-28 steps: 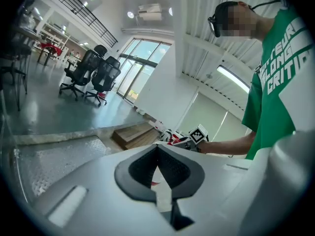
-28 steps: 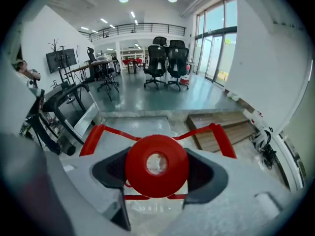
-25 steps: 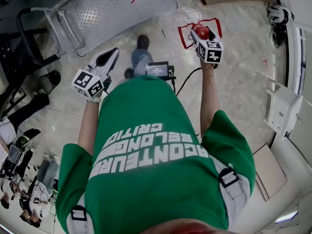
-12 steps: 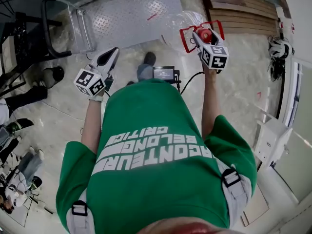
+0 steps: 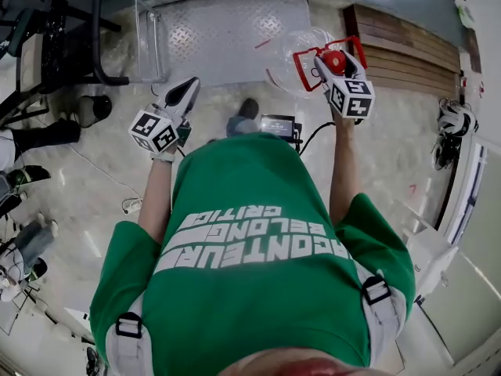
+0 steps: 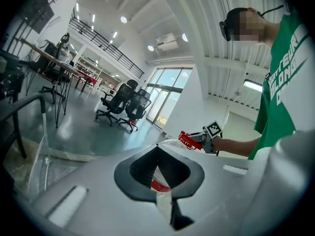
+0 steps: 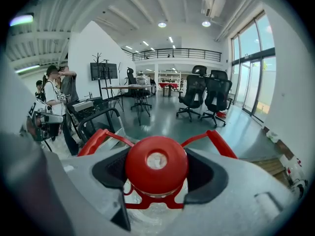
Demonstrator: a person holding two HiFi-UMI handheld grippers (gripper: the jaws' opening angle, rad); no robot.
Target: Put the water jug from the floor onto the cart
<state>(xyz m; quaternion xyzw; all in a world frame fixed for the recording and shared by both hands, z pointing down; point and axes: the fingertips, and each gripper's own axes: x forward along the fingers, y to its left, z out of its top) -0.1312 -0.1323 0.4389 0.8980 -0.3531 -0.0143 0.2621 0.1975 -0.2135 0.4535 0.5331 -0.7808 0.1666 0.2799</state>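
The floor [image 5: 94, 202] is pale and shiny and fills most of the head view. The cart [image 5: 227, 30] is the next biggest thing. It is a flat metal deck at the top middle of the frame, with a black push bar [image 5: 98, 37] at the upper left.

The water jug [image 5: 291, 49] is not on the floor. It hangs in the air at the upper right of the middle, close to the right end of the cart, and I cannot tell if it is over the deck yet. It is big, round and see-through.

The right gripper [image 5: 332, 58] has its jaws pinching the jug at the top, around the red cap [image 7: 156, 163]. The red handle [image 7: 101, 139] loops out on both sides of the cap. The left gripper [image 5: 186, 91] is at the middle left, with its jaws pressed together and nothing between them.

I think the jug is light, maybe empty, since one gripper holds it up by the top. Its walls look thin and smooth, so the sides would slip or dent if squeezed. The hard neck under the cap, or the red handle, looks like the best place to hold it. Hanging like this, it may swing, so it should go down slowly and flat on its bottom
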